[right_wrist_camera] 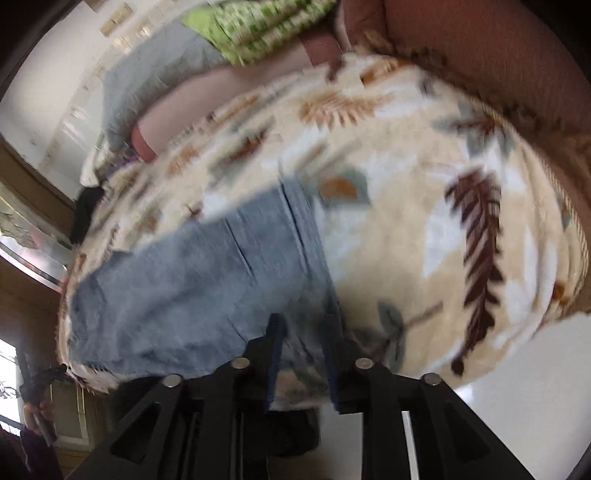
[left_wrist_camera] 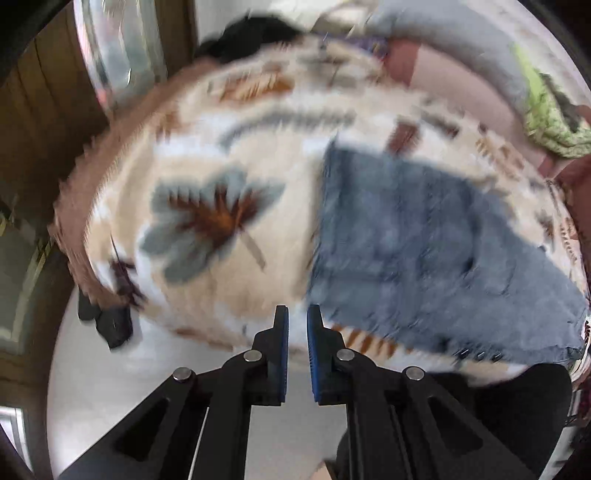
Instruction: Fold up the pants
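Blue denim pants (left_wrist_camera: 424,251) lie folded flat on a cream leaf-print blanket (left_wrist_camera: 221,155); the picture is blurred by motion. My left gripper (left_wrist_camera: 297,314) hovers over the blanket just left of the pants' near corner, its blue pads almost together with nothing between them. In the right wrist view the pants (right_wrist_camera: 192,280) stretch to the left on the blanket (right_wrist_camera: 406,221). My right gripper (right_wrist_camera: 301,321) is above their near right corner with its jaws apart. Denim shows in the gap, but the pads do not press on it.
A green patterned cloth (left_wrist_camera: 546,114) and a grey cushion (right_wrist_camera: 155,70) lie at the far side, with a black garment (left_wrist_camera: 255,33) beyond. A brown upholstered edge (right_wrist_camera: 480,48) borders the blanket. White floor (left_wrist_camera: 110,387) lies below, with a black object (left_wrist_camera: 110,325) on it.
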`<state>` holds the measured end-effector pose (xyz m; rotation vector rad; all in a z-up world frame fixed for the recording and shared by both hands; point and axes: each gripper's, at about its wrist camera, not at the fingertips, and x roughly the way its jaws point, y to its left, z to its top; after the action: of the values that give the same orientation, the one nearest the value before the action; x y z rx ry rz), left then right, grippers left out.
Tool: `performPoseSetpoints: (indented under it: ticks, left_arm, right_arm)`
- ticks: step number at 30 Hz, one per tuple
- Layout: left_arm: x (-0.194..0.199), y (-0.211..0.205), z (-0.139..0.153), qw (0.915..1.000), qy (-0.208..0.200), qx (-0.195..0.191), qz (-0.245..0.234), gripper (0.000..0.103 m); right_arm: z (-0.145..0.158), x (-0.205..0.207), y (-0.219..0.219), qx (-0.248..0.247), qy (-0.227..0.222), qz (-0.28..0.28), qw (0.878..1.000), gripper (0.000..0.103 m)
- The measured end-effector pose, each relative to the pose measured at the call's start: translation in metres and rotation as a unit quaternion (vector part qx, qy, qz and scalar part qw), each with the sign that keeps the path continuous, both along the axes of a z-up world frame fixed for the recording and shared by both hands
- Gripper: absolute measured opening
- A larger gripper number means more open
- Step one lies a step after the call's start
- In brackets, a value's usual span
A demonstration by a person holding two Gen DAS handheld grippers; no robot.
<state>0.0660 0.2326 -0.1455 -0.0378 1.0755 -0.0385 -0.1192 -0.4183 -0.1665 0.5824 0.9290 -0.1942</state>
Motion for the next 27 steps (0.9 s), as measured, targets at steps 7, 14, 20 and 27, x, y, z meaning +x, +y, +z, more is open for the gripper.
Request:
performPoseSetpoints:
  ticks: [7, 14, 20, 27]
  left_arm:
    - [-0.010, -0.094, 0.031, 0.9903, -0.075, -0.002, -0.117, 0.035]
    - [0.000, -0.183, -0.016, 0.9810, -0.050, 0.005, -0.187, 0.040]
    - [-0.018, -0.187, -0.061, 0.9740, 0.001, 0.064, -0.217, 0.040]
    - [-0.038, -0.166, -0.081, 0.9735, 0.068, 0.076, -0.205, 0.022]
  right_arm:
    - [0.015, 0.024, 0.019, -0.013, -0.063, -0.011, 0.998, 0.069]
    - [-0.003, 0.066, 0.084, -0.071, -0.028, 0.063, 0.995, 0.040]
    - [-0.047, 0.061, 0.089, -0.055, 0.063, 0.085, 0.993, 0.027]
    - [-0.044, 0.050, 0.091, -0.027, 0.124, 0.120, 0.985, 0.027]
